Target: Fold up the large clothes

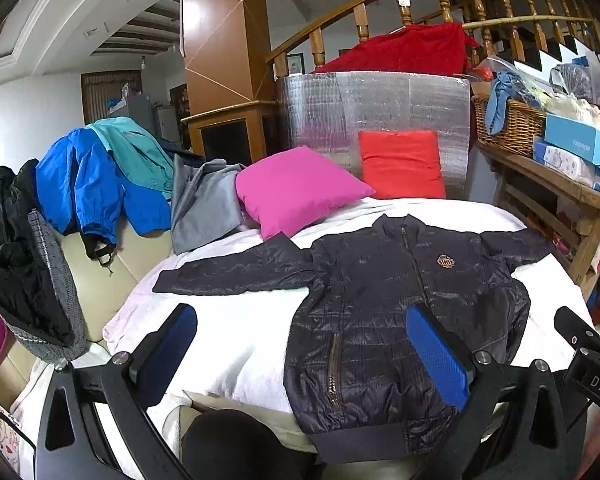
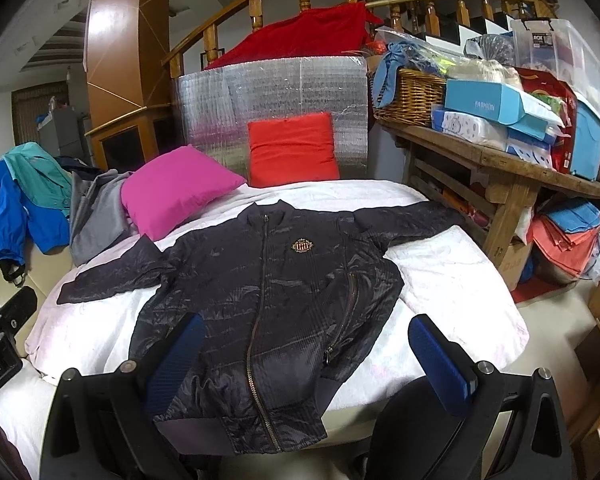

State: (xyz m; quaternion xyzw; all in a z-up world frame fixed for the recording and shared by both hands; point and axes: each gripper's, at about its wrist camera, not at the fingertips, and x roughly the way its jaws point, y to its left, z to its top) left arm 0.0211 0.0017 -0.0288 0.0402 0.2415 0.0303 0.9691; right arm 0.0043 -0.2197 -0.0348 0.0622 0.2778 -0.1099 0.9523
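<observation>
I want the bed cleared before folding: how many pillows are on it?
2. A pink pillow lies beyond the jacket's left shoulder; a red pillow leans upright against the silver panel behind.

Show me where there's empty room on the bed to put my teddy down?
Bare white blanket shows right of the jacket, under its sleeve, toward the wooden table. Another bare patch lies left of the jacket, below its other sleeve. The back is crowded: pink pillow, red pillow, and piled clothes on the left.
</observation>
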